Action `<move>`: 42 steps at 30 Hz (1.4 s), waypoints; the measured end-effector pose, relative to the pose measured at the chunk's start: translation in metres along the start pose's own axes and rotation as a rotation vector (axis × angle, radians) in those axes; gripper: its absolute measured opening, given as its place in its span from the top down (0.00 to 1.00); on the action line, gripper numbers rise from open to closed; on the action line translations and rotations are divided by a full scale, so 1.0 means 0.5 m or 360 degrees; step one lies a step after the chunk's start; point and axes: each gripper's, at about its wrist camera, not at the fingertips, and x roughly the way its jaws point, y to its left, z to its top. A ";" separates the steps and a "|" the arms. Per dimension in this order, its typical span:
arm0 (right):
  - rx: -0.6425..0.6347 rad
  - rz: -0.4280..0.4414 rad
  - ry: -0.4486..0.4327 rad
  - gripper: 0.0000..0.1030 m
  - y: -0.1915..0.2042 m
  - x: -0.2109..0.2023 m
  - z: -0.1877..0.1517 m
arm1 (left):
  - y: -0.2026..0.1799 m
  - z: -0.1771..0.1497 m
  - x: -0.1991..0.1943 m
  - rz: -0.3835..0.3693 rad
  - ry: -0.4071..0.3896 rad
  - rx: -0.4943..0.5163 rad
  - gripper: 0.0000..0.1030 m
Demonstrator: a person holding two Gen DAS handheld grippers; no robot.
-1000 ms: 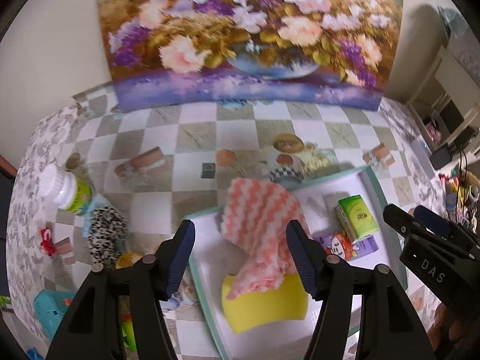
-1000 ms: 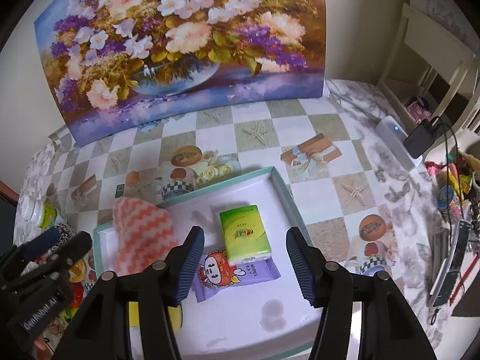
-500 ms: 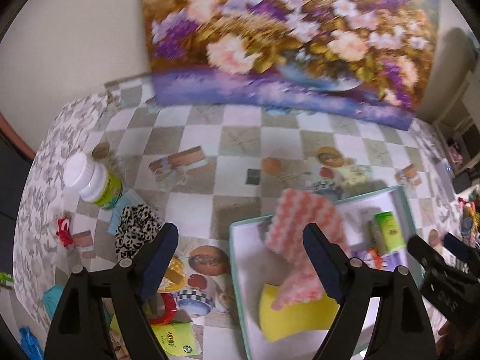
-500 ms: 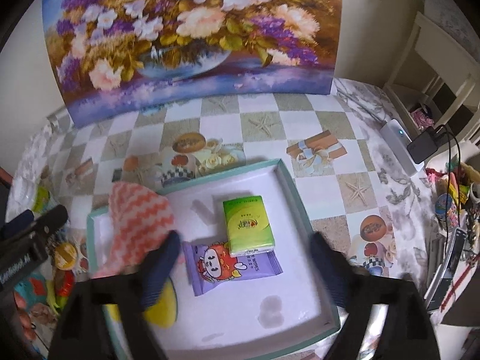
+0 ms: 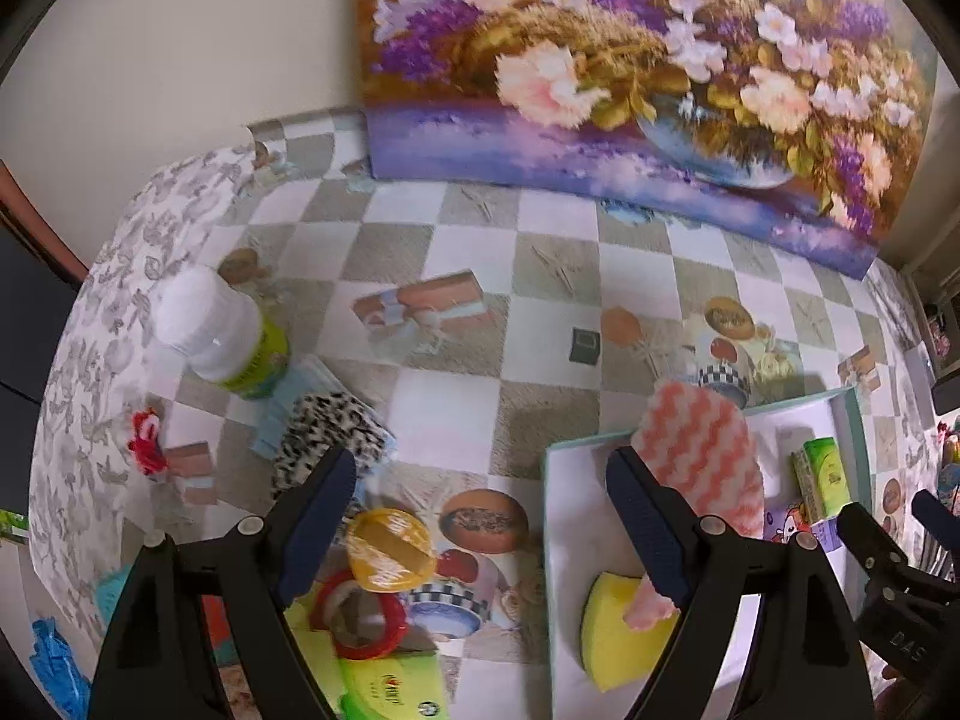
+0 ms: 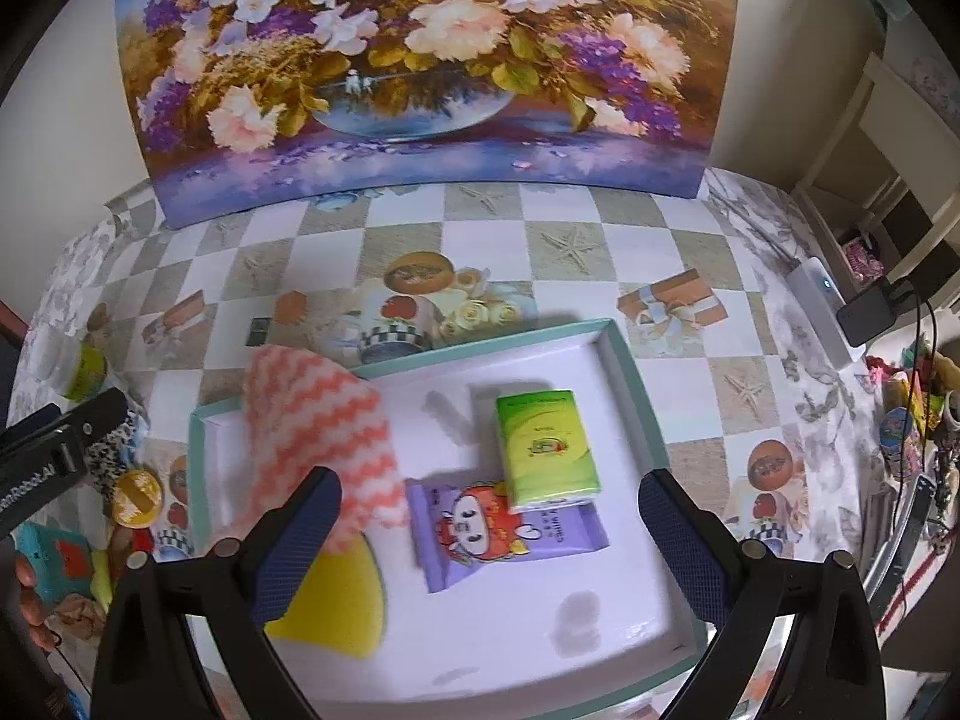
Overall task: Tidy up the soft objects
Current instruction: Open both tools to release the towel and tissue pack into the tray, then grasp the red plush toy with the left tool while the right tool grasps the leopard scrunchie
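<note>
A white tray with a teal rim [image 6: 630, 372] holds a pink-and-white zigzag cloth [image 6: 318, 420], a yellow sponge [image 6: 342, 606], a green tissue pack [image 6: 543, 447] and a purple wipes pack [image 6: 510, 531]. The cloth [image 5: 699, 450] drapes over the tray's far left corner and onto the sponge [image 5: 624, 630]. My left gripper [image 5: 480, 534] is open and empty, over the table just left of the tray [image 5: 576, 516]. A black-and-white spotted soft item [image 5: 327, 432] lies left of it. My right gripper [image 6: 489, 546] is open and empty above the tray.
A white-capped bottle [image 5: 219, 339] stands at the left. A yellow disc [image 5: 390, 549], a red tape ring [image 5: 360, 618] and a green pack [image 5: 390, 687] lie near the front. A flower painting [image 6: 420, 72] leans at the back. Cables and a power bank [image 6: 825, 312] sit at the right.
My left gripper has swung left, off the tray and the cloth, to above the table clutter. My right gripper has opened wider and stayed over the tray.
</note>
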 end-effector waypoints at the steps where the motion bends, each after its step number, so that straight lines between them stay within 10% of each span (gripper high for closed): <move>1: 0.0001 0.0003 -0.0012 0.02 0.006 -0.006 0.002 | 0.008 0.003 -0.007 0.0002 -0.0011 -0.0002 0.16; 19: -0.0160 0.0236 -0.0120 0.02 0.238 -0.066 0.013 | 0.252 0.017 -0.097 0.0213 -0.0150 -0.0158 0.16; 42: -0.0428 0.0482 -0.0015 0.02 0.485 0.038 -0.025 | 0.557 -0.040 -0.003 0.0250 0.0067 -0.0550 0.17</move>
